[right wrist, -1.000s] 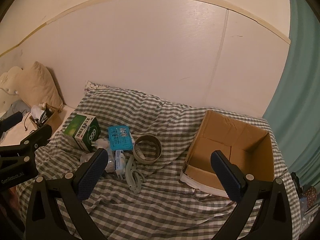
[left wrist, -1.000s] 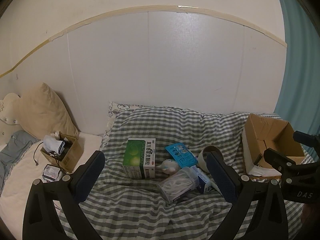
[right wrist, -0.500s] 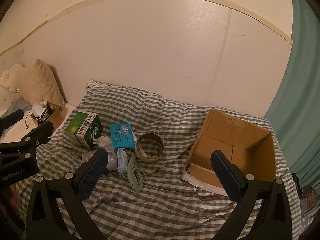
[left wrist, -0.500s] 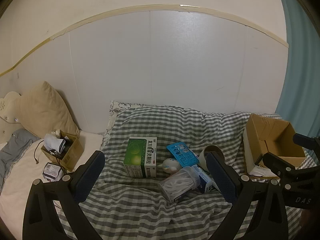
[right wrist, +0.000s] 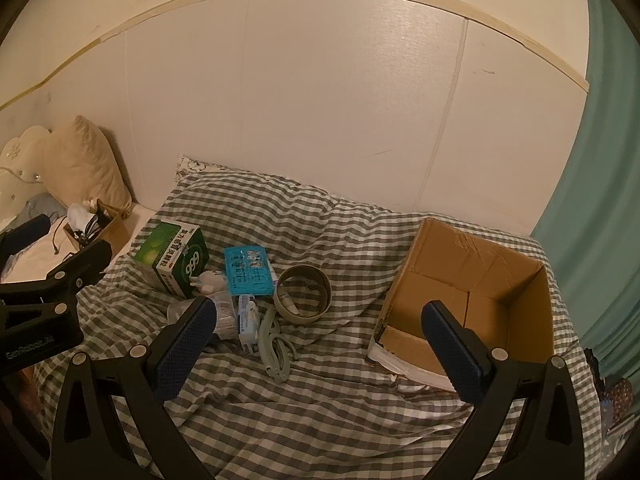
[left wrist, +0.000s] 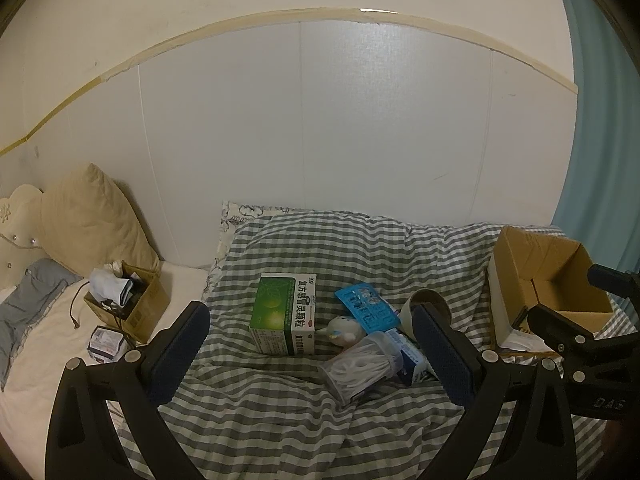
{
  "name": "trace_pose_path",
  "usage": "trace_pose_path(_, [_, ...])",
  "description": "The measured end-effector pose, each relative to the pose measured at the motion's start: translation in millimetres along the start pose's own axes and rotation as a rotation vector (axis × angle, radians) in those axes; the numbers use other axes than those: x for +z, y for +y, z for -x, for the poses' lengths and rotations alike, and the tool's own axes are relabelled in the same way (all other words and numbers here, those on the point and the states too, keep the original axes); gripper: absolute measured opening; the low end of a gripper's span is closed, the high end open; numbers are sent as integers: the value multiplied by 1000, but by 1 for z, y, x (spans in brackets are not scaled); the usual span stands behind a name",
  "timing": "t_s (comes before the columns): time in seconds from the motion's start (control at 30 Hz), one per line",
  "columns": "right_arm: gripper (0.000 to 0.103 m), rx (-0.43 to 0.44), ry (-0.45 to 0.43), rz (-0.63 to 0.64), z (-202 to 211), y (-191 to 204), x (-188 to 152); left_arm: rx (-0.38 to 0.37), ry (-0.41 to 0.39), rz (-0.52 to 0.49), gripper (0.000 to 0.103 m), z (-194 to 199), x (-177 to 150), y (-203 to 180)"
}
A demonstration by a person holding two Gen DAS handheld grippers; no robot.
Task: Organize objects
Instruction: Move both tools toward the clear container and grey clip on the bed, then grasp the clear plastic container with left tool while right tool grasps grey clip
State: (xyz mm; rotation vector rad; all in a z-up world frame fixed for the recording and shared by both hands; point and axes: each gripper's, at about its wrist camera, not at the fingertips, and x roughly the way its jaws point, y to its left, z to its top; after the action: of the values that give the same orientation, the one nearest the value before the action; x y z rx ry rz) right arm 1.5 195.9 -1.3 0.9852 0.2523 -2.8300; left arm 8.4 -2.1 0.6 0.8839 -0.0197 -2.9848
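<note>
Both grippers, left and right, hover with fingers apart, empty. Items cluster mid-bed; the open carton sits right. The green box looks light and stiff: grip its flat sides. The clear jar looks slippery, grip across its body.

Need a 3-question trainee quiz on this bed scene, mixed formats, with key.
1. True or false: the big cardboard box on the checked blanket already holds the green box.
2. Multiple choice: what lies directly between the blue packet and the big cardboard box? A) tape roll B) pillow C) a mug
3. Fill in: both the left tongs and right tongs are ____ and hold nothing.

Key: 1 false, it looks empty; 2 A; 3 open.
</note>
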Motion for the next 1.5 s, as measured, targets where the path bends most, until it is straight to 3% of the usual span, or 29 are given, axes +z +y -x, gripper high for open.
trace_pose_path(0.5, [103,26,-24,27,6,4,3,-3,24,-1,103,-4,-7,9])
trace_pose_path(0.93, [98,68,56,70,-22,20,-13,10,110,-4,103,-27,-23,21])
trace_pose_path(1.27, [82,119,233,149,-85,41,-42,28,237,-71,103,-65,-51,14])
trace_pose_path(1.5, [56,119,327,146,-126,40,-55,-11,321,-156,103,-93,-62,-5])
